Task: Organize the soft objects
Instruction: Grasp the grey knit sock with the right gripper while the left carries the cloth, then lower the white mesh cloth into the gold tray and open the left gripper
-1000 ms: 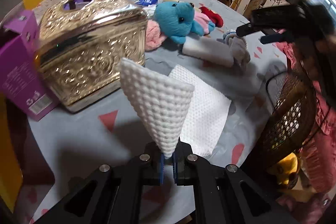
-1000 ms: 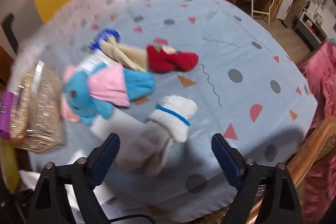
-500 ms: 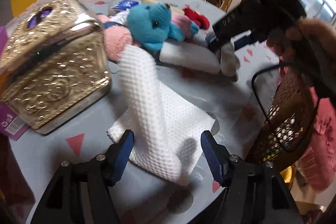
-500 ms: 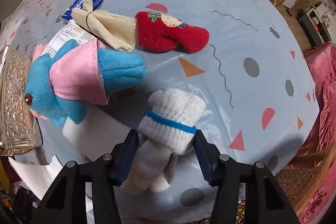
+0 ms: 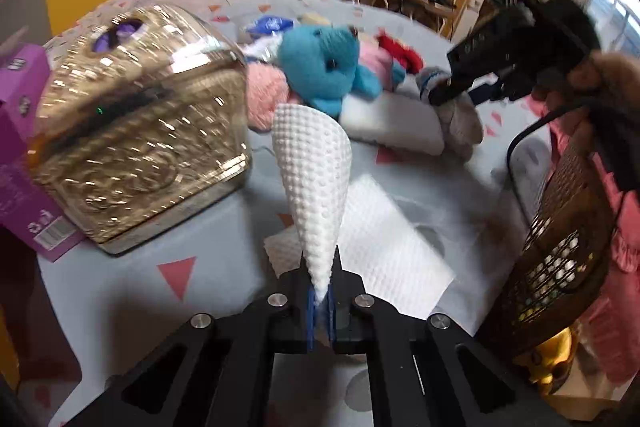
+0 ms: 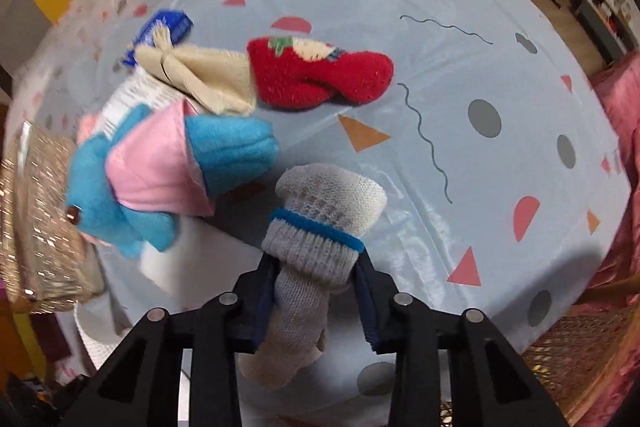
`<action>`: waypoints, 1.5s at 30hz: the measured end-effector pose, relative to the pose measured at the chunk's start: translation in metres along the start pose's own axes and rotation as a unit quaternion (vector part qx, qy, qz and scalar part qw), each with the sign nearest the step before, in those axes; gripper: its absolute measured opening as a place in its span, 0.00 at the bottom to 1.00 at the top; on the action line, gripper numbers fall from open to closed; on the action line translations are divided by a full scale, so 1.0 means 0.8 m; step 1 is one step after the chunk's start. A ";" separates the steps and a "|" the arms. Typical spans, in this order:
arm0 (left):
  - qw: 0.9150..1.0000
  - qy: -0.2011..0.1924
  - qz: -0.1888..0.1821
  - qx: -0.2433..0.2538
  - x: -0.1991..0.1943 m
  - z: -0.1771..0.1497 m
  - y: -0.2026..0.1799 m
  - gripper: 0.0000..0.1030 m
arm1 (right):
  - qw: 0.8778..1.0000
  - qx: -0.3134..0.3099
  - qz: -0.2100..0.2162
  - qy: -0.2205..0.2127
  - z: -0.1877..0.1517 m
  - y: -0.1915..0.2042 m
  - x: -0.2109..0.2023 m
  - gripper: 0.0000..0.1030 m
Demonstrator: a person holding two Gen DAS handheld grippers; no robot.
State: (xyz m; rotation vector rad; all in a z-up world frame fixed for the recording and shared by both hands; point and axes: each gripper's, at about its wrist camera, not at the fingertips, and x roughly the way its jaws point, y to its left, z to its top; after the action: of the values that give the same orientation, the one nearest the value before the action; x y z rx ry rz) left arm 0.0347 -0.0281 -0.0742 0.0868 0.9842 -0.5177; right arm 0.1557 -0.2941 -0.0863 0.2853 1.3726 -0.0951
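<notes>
My left gripper (image 5: 320, 301) is shut on a corner of a white dimpled cloth (image 5: 316, 183), which rises as a cone while the rest lies flat on the table. My right gripper (image 6: 314, 291) is shut on a grey sock with a blue band (image 6: 316, 231), its jaws on both sides of the cuff. That sock also shows in the left wrist view (image 5: 452, 107) under the right gripper (image 5: 444, 93). A blue plush toy in pink cloth (image 6: 160, 171), a red sock (image 6: 320, 75) and a beige sock (image 6: 200, 75) lie beyond.
A gold embossed box (image 5: 132, 131) and a purple carton (image 5: 20, 163) stand at the left. A dark wicker basket (image 5: 560, 243) sits at the right table edge. A folded white towel (image 5: 392, 123) lies by the plush. The tablecloth (image 6: 480, 67) is pale blue, patterned.
My left gripper was open over the white cloth half a second ago; now it is shut on it and lifting a corner. My right gripper has closed onto the grey sock.
</notes>
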 end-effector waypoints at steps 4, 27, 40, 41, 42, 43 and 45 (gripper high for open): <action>0.999 -0.034 -0.017 -0.010 -0.032 0.007 0.003 0.04 | 1.000 -0.005 0.013 -0.026 -0.003 -0.003 -0.013 0.33; 0.975 -0.183 0.033 -0.125 -0.145 0.185 0.146 0.04 | 0.995 0.007 0.050 -0.088 -0.009 -0.005 -0.033 0.34; 0.934 -0.169 0.154 -0.274 -0.193 0.045 0.339 0.04 | 0.985 0.014 0.080 -0.152 -0.018 -0.011 -0.055 0.34; 0.933 -0.161 0.160 -0.278 -0.188 0.037 0.344 0.04 | 0.984 0.019 0.085 -0.156 -0.019 -0.014 -0.057 0.34; 0.933 -0.151 0.169 -0.281 -0.180 0.031 0.350 0.04 | 0.983 0.022 0.087 -0.158 -0.019 -0.014 -0.057 0.33; 0.932 -0.139 0.178 -0.283 -0.170 0.023 0.357 0.04 | 0.983 0.026 0.086 -0.161 -0.020 -0.015 -0.059 0.33; 0.928 -0.109 0.202 -0.294 -0.146 0.007 0.369 0.04 | 0.982 0.027 0.085 -0.167 -0.021 -0.015 -0.061 0.33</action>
State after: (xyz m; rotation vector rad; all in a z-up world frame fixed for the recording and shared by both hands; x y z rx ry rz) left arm 0.1213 0.2728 -0.0234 -0.2971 0.8383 0.1566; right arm 0.1274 -0.3064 -0.0429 0.4130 1.0089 -0.0356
